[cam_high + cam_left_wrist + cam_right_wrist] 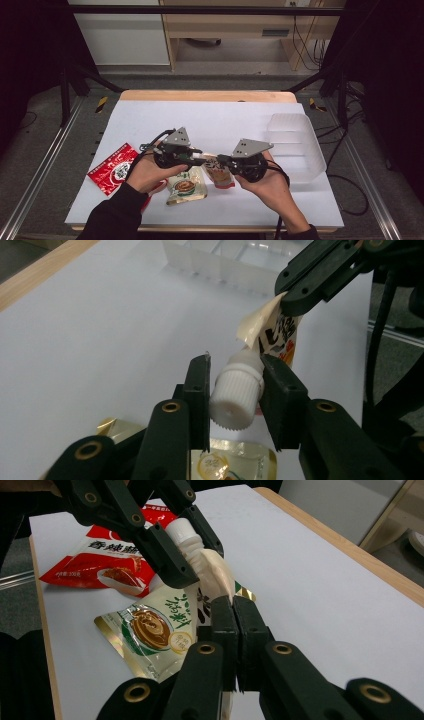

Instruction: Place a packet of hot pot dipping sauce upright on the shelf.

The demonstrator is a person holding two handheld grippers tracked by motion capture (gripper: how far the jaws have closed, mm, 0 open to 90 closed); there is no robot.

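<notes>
A small spouted pouch [220,176] with a cream and orange print hangs between my two grippers, just above the white table sheet [215,122]. My left gripper [202,159] is shut on the pouch's ribbed white cap [236,392], with both pads pressing its sides. In the left gripper view the pouch body [278,335] runs up from the cap to my right gripper [295,300]. The right gripper [233,602] is shut on the pouch's flat cream edge [217,575]. In the right gripper view, the left gripper [200,562] holds the cap [181,530] just beyond.
A green and gold food pouch [186,186] lies flat under the grippers, near the table's front. A red snack packet [112,167] lies at the left edge of the sheet. A clear plastic bin [295,145] stands at the right.
</notes>
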